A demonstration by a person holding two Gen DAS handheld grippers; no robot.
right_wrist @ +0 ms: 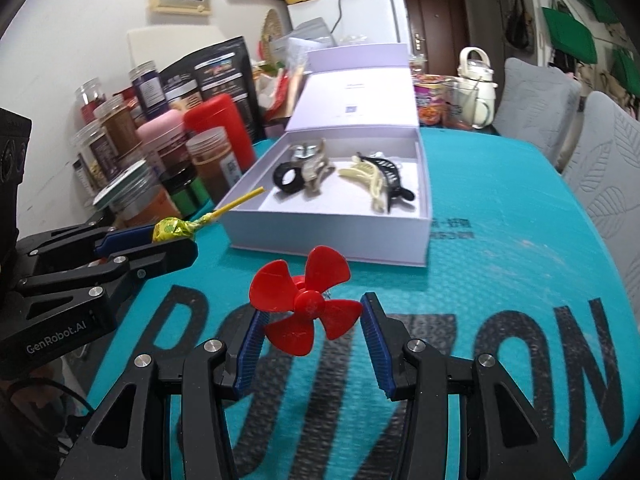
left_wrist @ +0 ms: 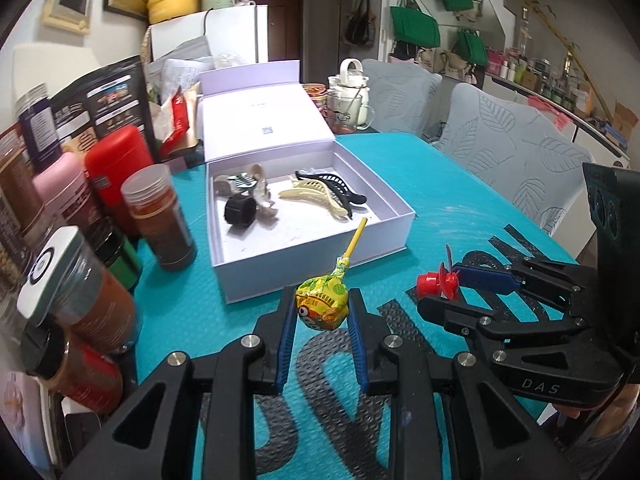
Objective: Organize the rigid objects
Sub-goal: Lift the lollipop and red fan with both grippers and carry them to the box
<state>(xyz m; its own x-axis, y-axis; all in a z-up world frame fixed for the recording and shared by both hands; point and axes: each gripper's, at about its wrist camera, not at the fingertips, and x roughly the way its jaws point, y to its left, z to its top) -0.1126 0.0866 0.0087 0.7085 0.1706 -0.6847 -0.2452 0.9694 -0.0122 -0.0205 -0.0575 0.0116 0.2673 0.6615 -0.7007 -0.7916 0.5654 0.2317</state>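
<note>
The left gripper [left_wrist: 322,312] is closed on a lollipop [left_wrist: 320,306] and the right gripper [right_wrist: 312,320] grips a red propeller [right_wrist: 306,304], both above the teal mat [right_wrist: 500,220] near the open box [left_wrist: 396,216].

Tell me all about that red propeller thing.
The propeller is a small, glossy red plastic toy fan: four rounded blades around a central hub. The right gripper holds it above the teal mat, blades facing the camera. From the side, a short red stub shows at its front. Nothing else touches it.
</note>
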